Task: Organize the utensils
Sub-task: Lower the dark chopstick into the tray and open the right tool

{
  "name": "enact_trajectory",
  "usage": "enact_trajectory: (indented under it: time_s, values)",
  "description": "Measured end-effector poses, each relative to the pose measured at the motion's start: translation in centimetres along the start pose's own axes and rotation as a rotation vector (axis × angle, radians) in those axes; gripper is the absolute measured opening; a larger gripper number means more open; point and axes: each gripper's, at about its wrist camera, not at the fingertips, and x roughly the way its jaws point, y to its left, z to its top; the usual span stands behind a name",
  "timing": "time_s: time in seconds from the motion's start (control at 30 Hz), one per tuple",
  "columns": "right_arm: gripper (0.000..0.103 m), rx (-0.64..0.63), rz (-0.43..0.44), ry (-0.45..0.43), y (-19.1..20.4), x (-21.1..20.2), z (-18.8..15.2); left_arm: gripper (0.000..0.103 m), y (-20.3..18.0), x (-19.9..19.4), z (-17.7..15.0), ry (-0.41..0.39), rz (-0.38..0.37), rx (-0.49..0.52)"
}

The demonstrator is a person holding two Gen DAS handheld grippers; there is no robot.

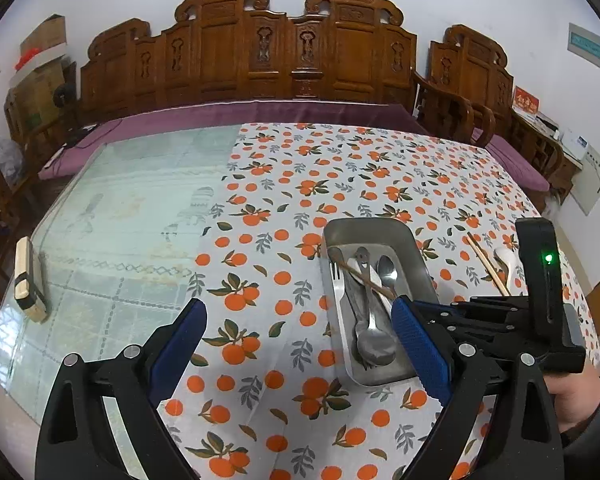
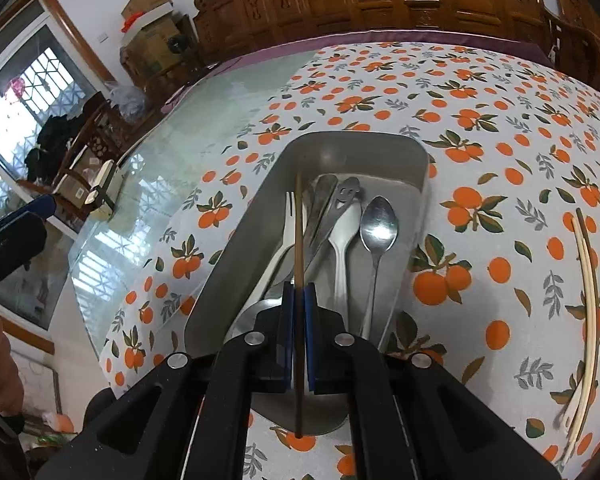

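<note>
My right gripper (image 2: 299,300) was clamped on a brown chopstick (image 2: 299,240), which ran forward between my fingers over the metal tray (image 2: 416,168). A fork (image 2: 286,220) and spoons (image 2: 378,224) lay in that tray just ahead of my fingertips. My left gripper (image 1: 300,320) stood wide with nothing between its fingers, the tray beside its right finger (image 1: 420,344).

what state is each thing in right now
left hand-held gripper: open, empty
right hand-held gripper: shut on brown chopstick, held over the tray
metal tray: holds fork, spoons
pale chopsticks: lying on tablecloth, outside tray
</note>
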Motion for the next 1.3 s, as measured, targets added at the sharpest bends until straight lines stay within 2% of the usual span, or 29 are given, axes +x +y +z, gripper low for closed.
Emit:
enact_trajectory:
  time_s: [0.3, 0.43, 0.73, 0.9, 1.07, 1.17, 1.3]
  values:
    - [0.009, 0.004, 0.02, -0.002, -0.3, 0.5, 0.4, 0.09, -0.3, 0.0, 0.0, 0.005, 0.005, 0.011]
    - [0.012, -0.003, 0.078, -0.017, -0.1, 0.0, 0.4, 0.09, -0.6, 0.1, -0.1, 0.01, 0.003, 0.01]
    - [0.012, -0.055, 0.084, -0.097, -1.1, -3.9, 0.5, 0.09, -2.6, 0.5, 0.4, 0.002, -0.017, 0.015]
    - [0.012, -0.081, 0.04, -0.13, -2.8, -7.1, -0.6, 0.09, -5.1, 0.8, 0.4, -0.001, -0.039, 0.044]
    - [0.012, -0.098, -0.038, -0.149, -5.8, -10.7, -3.0, 0.09, -7.6, 1.3, 0.2, 0.002, -0.065, 0.064]
    - [0.02, -0.099, -0.101, -0.151, -8.2, -12.6, -4.8, 0.09, -9.2, 1.6, -0.1, 0.006, -0.082, 0.071]
    - [0.02, -0.094, -0.167, -0.143, -11.2, -14.1, -6.9, 0.09, -11.3, 2.0, -0.7, 0.015, -0.101, 0.093]
